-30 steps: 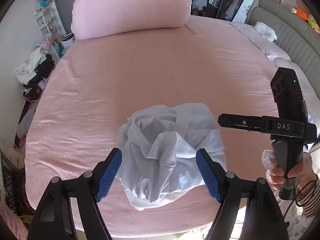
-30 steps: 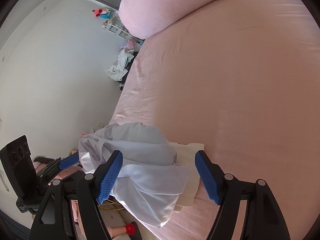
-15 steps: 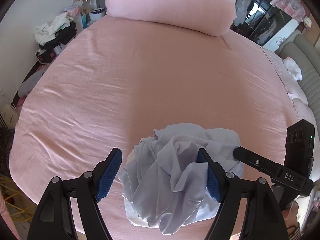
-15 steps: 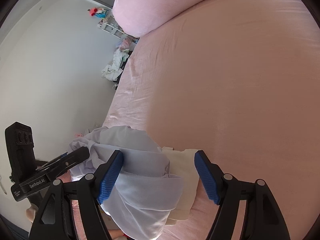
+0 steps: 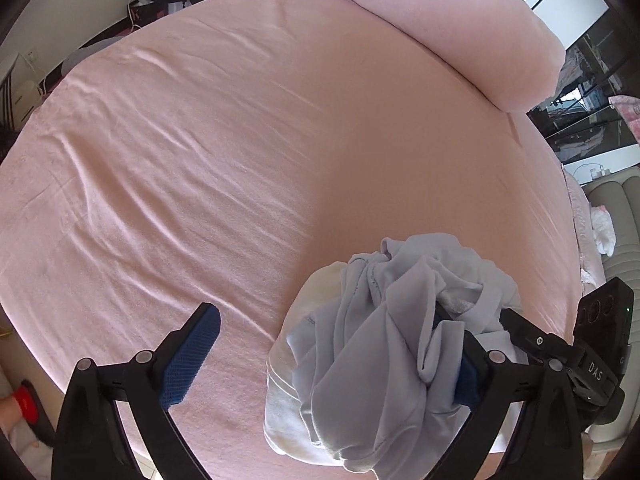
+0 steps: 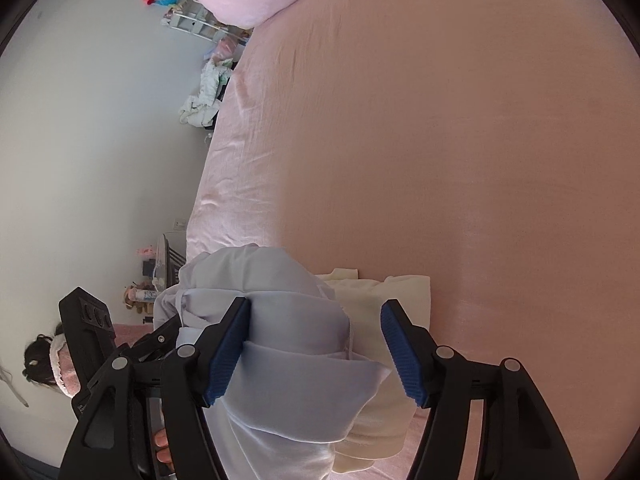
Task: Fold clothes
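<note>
Only right wrist view shows cream garment [image 6: 384, 320] clearly.

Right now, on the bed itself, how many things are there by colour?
Pale lavender-grey: 1, the crumpled garment on top of the pile.
Cream: 1, the garment beneath it.
Pink: 1, the long bolster pillow at the far edge of the bed.
Total: 3. Neither gripper, left or right, grips cloth.
</note>
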The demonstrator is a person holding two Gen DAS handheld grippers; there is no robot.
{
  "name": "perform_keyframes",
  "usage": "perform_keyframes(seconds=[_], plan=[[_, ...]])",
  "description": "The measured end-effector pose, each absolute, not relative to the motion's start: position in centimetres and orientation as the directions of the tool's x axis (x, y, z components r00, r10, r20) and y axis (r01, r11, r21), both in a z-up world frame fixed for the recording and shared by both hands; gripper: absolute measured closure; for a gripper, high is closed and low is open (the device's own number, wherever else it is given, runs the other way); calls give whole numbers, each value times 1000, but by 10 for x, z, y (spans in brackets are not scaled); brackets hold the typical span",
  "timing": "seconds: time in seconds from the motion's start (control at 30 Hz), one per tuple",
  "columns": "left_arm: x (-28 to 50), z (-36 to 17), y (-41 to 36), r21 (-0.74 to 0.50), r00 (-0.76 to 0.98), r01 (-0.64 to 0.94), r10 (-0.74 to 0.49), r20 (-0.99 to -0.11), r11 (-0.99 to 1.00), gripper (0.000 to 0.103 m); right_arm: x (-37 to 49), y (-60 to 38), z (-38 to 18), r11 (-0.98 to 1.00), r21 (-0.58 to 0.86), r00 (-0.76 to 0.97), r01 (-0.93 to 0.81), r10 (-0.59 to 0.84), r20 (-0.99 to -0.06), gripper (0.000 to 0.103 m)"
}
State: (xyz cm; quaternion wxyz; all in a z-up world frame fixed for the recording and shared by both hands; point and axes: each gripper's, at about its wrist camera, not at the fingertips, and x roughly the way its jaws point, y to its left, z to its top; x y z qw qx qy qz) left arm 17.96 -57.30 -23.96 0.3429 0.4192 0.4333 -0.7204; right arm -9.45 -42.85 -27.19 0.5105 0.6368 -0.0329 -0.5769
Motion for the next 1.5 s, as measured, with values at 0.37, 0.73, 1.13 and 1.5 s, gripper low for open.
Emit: perform_keyframes(seconds=[0.37, 0.73, 1.13, 1.5], plan=[[207, -278, -584, -553, -554, 822, 31, -832, -135, 0, -84, -448, -274, -521, 543, 279, 659, -502, -819, 14], [191, -238, -564, -697, -704, 695, 32, -710, -178, 0, -121, -390, -257, -480, 764, 361, 431, -684, -634, 14], [203, -256, -579, -617, -630, 772, -56, -774, -150, 57, -99, -388, -262, -405, 854, 382, 327, -769, -512, 75], [224, -292, -577, -633, -633, 774, -20, -774, -29, 13, -78, -430, -253, -479, 704, 338, 524, -642, -688, 75]])
